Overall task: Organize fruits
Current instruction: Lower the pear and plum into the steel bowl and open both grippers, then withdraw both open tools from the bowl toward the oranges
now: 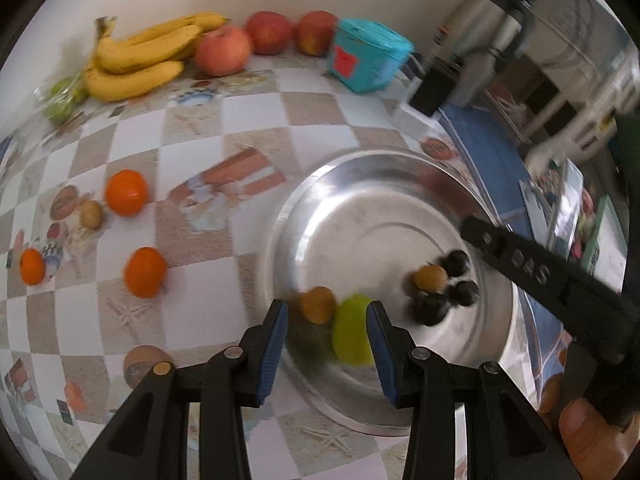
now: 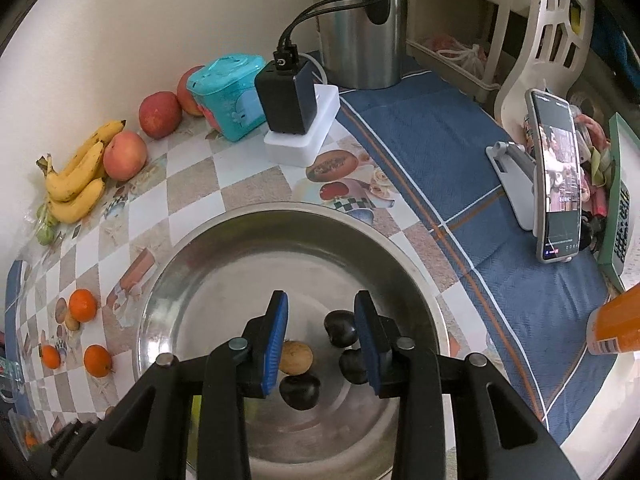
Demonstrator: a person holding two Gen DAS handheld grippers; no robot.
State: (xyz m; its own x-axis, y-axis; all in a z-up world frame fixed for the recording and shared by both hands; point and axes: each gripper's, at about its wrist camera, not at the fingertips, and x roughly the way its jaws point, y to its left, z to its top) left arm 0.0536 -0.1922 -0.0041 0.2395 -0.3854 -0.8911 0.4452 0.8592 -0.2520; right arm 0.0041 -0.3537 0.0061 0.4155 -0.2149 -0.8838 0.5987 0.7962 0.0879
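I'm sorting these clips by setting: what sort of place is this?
Most likely a home kitchen or dining table: a checked tablecloth with printed food pictures, a steel electric kettle against the wall, and bananas and apples beside a steel bowl.

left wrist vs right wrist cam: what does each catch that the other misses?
Left wrist only: a green fruit and a second brown fruit near the left gripper, whose jaws stand open.

Right wrist only: a phone on a stand, the orange container, and the right gripper, jaws apart and pressing nothing.

Both: the steel bowl holding three dark fruits, plus the bananas, apples, three oranges, teal box and kettle.
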